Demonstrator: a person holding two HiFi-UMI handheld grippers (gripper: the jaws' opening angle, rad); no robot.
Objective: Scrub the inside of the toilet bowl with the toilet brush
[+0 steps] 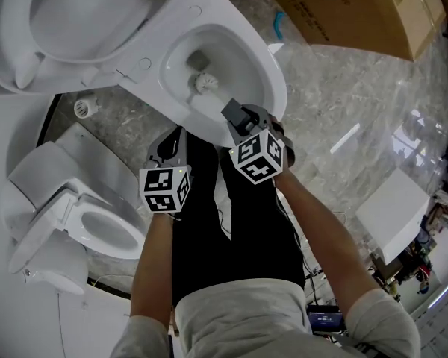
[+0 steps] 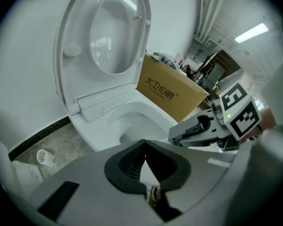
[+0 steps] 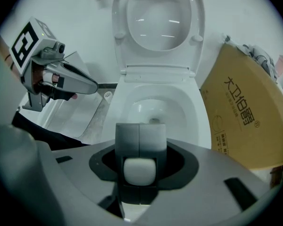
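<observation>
The white toilet bowl stands open with its seat and lid raised. The toilet brush's white bristle head sits inside the bowl near the dark drain. My right gripper hangs over the bowl's near rim, shut on the brush handle. In the right gripper view the jaws grip the handle's white rounded end, pointing into the bowl. My left gripper is beside the bowl's near left edge, shut and holding nothing.
A large cardboard box stands to the right of the toilet. A second, smaller toilet sits at lower left. A round floor drain lies between them. A white block rests on the marble floor at right.
</observation>
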